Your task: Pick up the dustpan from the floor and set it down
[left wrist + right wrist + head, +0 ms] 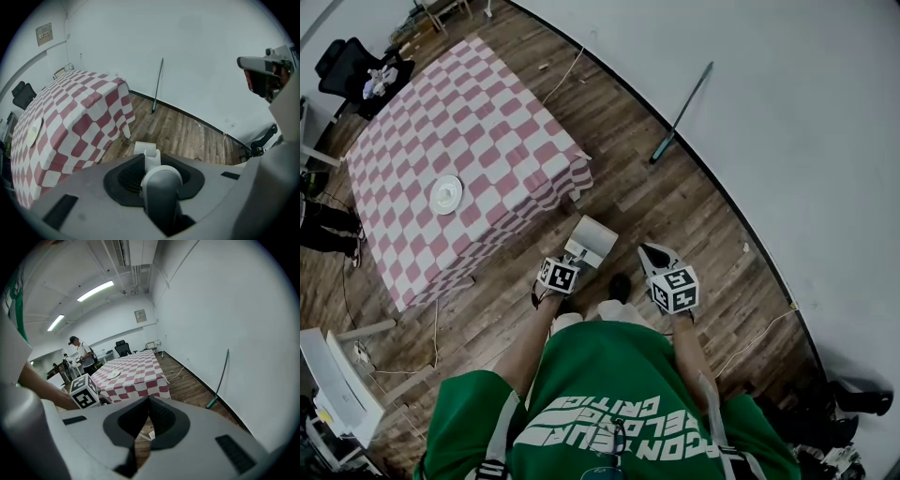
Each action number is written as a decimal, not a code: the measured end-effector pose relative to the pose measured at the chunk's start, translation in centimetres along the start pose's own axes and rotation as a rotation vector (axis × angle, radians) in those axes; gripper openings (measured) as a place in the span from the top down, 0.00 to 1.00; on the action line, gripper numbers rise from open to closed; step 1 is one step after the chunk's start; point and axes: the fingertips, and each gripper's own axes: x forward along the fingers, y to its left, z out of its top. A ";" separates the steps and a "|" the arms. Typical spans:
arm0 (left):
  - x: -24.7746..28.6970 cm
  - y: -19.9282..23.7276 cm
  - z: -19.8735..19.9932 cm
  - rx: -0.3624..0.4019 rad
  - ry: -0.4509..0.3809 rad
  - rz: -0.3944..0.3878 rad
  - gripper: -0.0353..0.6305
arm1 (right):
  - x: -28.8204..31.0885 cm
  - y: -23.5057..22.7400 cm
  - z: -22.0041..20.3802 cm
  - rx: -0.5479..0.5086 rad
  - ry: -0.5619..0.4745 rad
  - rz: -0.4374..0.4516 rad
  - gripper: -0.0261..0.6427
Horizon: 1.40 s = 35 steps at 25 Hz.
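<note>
Mostly, the dustpan (592, 240) hides behind your own tools: in the head view only its pale pan shows, just off the nearest corner of the checked table (487, 103). Whether it rests on the wooden floor (675, 206) or hangs clear of it is hard to tell. In the left gripper view its grey handle (161, 190) fills the middle and covers most of the pan beyond. Your upper arms vanish under your green shirt (609, 394), and your hands are lost behind the marker cubes. You hold both forearms forward and down in front of your body, the left one nearer the table's corner, the right one on the side away from the table. Your left gripper (152, 164) angles downward, its jaws partway closed and clamped on the handle from both sides. Your right gripper (149, 401) tilts less sharply and looks toward the table; its jaw tips meet, and nothing sits between them.
</note>
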 end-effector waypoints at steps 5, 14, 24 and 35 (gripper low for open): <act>-2.5 -1.2 3.5 0.045 -0.099 -0.008 0.79 | -1.4 -2.6 0.3 0.028 -0.035 -0.048 0.95; -9.5 -5.1 11.6 0.090 -0.287 -0.061 0.79 | -4.6 -6.7 1.8 0.038 -0.088 -0.109 0.95; -18.2 -8.5 19.6 0.140 -0.535 -0.086 0.79 | -8.2 -11.0 6.9 0.010 -0.225 -0.156 0.95; -24.6 -11.0 24.8 0.171 -0.695 -0.076 0.79 | -11.8 -14.2 11.5 -0.031 -0.332 -0.176 0.95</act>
